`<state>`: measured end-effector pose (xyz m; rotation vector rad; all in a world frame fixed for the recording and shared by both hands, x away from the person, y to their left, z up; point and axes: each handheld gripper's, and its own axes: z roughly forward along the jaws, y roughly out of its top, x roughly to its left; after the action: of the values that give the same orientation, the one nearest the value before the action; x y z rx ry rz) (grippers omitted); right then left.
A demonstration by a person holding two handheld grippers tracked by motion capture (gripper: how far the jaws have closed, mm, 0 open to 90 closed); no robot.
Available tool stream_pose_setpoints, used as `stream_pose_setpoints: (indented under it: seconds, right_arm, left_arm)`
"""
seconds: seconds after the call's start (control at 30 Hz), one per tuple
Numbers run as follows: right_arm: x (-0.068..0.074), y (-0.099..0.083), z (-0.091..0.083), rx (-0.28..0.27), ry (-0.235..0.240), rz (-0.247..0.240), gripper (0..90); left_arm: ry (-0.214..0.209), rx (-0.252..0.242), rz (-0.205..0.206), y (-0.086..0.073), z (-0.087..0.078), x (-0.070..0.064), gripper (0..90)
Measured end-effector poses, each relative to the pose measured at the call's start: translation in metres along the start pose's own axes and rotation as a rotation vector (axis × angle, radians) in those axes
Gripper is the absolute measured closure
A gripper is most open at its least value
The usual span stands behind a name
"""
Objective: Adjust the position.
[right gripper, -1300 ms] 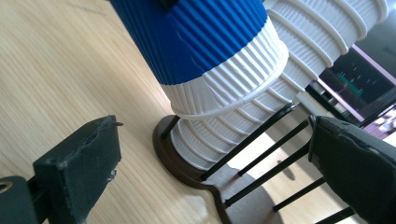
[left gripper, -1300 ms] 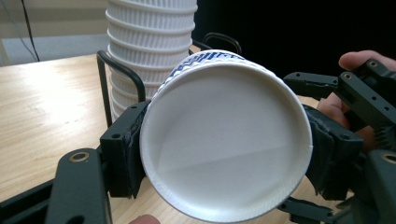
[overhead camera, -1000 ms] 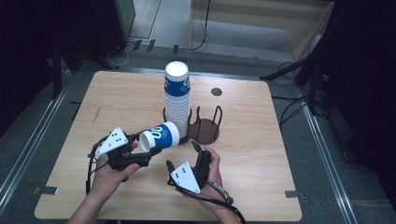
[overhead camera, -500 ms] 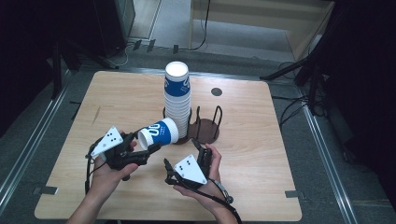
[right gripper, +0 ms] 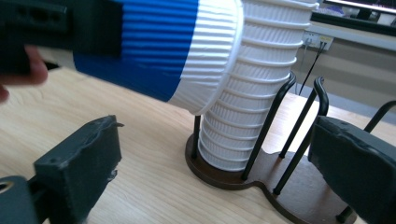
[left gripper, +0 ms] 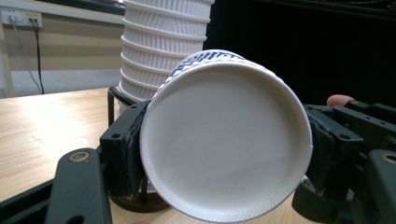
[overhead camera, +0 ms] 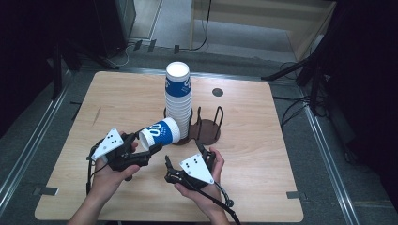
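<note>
Where jaws clamp, perhaps tilted cup [overhead camera: 160,133]

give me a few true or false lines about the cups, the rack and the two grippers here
1. The left gripper holds a paper cup on its side. True.
2. The right gripper is shut on a cup. False: its jaws stand apart with nothing between them.
3. A stack of cups stands upright in the wire rack. True.
4. The held cup is red. False: it is blue and white.
5. The rack lies on the floor. False: it stands on the wooden table.
</note>
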<state>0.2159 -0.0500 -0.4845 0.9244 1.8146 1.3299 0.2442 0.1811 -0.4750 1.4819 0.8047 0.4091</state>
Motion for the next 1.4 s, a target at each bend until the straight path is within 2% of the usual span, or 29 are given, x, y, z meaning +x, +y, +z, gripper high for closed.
stream_pose_setpoints:
  seconds: [0.03, 0.07, 0.17, 0.2, 0.27, 0.33, 0.4, 0.43, 0.53, 0.57, 0.6, 0.63, 0.67, 0.7, 0.73, 0.8, 0.83, 0.87, 0.9, 0.93, 1.03, 1.07, 1.1, 1.13, 1.2, 1.23, 1.3, 1.33, 1.4]
  right_arm:
    - [-0.001, 0.001, -0.001, -0.008, 0.003, 0.033, 4.5]
    - [-0.001, 0.001, -0.001, -0.008, 0.003, 0.033, 4.5]
    - [-0.002, 0.003, -0.004, -0.026, 0.022, 0.104, 6.2]
    - [-0.002, 0.003, -0.004, -0.026, 0.022, 0.104, 6.2]
    - [-0.003, 0.004, -0.006, -0.043, 0.033, 0.157, 9.4]
    - [-0.004, 0.005, -0.007, -0.051, 0.041, 0.175, 10.7]
    - [-0.003, 0.006, -0.009, -0.062, 0.051, 0.217, 13.1]
    - [-0.004, 0.008, -0.011, -0.077, 0.056, 0.270, 14.0]
    - [-0.003, 0.009, -0.013, -0.088, 0.051, 0.320, 14.0]
    - [-0.003, 0.010, -0.013, -0.091, 0.057, 0.348, 13.6]
    - [-0.004, 0.011, -0.014, -0.093, 0.064, 0.404, 12.4]
    - [-0.005, 0.012, -0.015, -0.090, 0.064, 0.433, 10.7]
    - [-0.005, 0.012, -0.015, -0.090, 0.064, 0.433, 10.7]
    - [-0.006, 0.012, -0.015, -0.085, 0.065, 0.466, 9.3]
    - [-0.007, 0.013, -0.015, -0.085, 0.061, 0.519, 7.9]
    - [-0.008, 0.013, -0.016, -0.087, 0.053, 0.570, 7.0]
    - [-0.008, 0.013, -0.016, -0.087, 0.053, 0.570, 7.0]
    - [-0.008, 0.013, -0.015, -0.086, 0.053, 0.597, 6.9]
    - [-0.008, 0.013, -0.015, -0.085, 0.068, 0.657, 7.0]
    - [-0.008, 0.013, -0.015, -0.085, 0.068, 0.657, 7.0]
    - [-0.006, 0.014, -0.016, -0.087, 0.072, 0.764, 7.4]
    - [-0.006, 0.014, -0.016, -0.087, 0.072, 0.764, 7.4]
    - [-0.005, 0.014, -0.015, -0.088, 0.069, 0.812, 7.4]
    - [-0.005, 0.014, -0.015, -0.088, 0.069, 0.812, 7.4]
    - [-0.006, 0.014, -0.014, -0.085, 0.072, 0.868, 7.6]
    - [-0.006, 0.013, -0.012, -0.086, 0.092, 0.912, 7.8]
    - [-0.006, 0.013, -0.011, -0.081, 0.116, 0.951, 7.9]
    - [-0.006, 0.013, -0.011, -0.081, 0.116, 0.951, 7.9]
    - [-0.006, 0.013, -0.010, -0.083, 0.127, 0.986, 8.0]
  left_arm:
    - [0.000, -0.002, 0.006, -0.001, 0.000, 0.000, 26.9]
    - [0.000, -0.002, 0.006, -0.001, 0.000, 0.000, 26.9]
    - [-0.005, -0.018, 0.000, -0.002, 0.001, 0.000, 26.9]
    - [-0.005, -0.018, 0.000, -0.002, 0.001, 0.000, 26.9]
    - [-0.009, -0.032, -0.003, -0.003, 0.002, -0.001, 26.9]
    - [-0.009, -0.038, -0.005, -0.003, 0.002, -0.001, 26.9]
    - [-0.010, -0.043, -0.002, -0.003, 0.001, -0.001, 26.9]
    - [-0.014, -0.055, -0.011, -0.004, 0.001, -0.001, 27.0]
    - [-0.015, -0.062, -0.010, -0.004, 0.001, -0.001, 27.0]
    - [-0.015, -0.067, -0.011, -0.004, 0.001, -0.001, 27.0]
    - [-0.016, -0.072, -0.015, -0.005, 0.001, -0.001, 27.0]
    - [-0.011, -0.082, -0.012, -0.005, 0.002, -0.002, 27.0]
    - [-0.011, -0.082, -0.012, -0.005, 0.002, -0.002, 27.0]
    - [-0.010, -0.085, -0.011, -0.005, 0.002, -0.002, 27.0]
    - [-0.009, -0.093, -0.011, -0.005, 0.002, -0.002, 27.0]
    - [-0.011, -0.102, -0.014, -0.006, 0.003, -0.003, 27.0]
    - [-0.011, -0.102, -0.014, -0.006, 0.003, -0.003, 27.0]
    - [-0.012, -0.105, -0.007, -0.006, 0.003, -0.003, 27.0]
    - [-0.010, -0.117, -0.001, -0.007, 0.004, -0.005, 27.1]
    - [-0.010, -0.117, -0.001, -0.007, 0.004, -0.005, 27.1]
    - [-0.008, -0.125, 0.000, -0.008, 0.003, -0.005, 27.1]
    - [-0.008, -0.126, -0.003, -0.008, 0.003, -0.005, 27.1]
    - [-0.008, -0.125, -0.001, -0.008, 0.003, -0.006, 27.1]
    - [-0.008, -0.125, -0.001, -0.008, 0.003, -0.006, 27.1]
    - [-0.009, -0.125, 0.001, -0.008, 0.004, -0.006, 27.1]
    - [-0.013, -0.126, 0.003, -0.008, 0.004, -0.007, 27.1]
    - [-0.017, -0.131, 0.001, -0.009, 0.005, -0.009, 27.1]
    - [-0.017, -0.131, 0.001, -0.009, 0.005, -0.009, 27.1]
    - [-0.018, -0.127, 0.003, -0.010, 0.006, -0.010, 27.1]
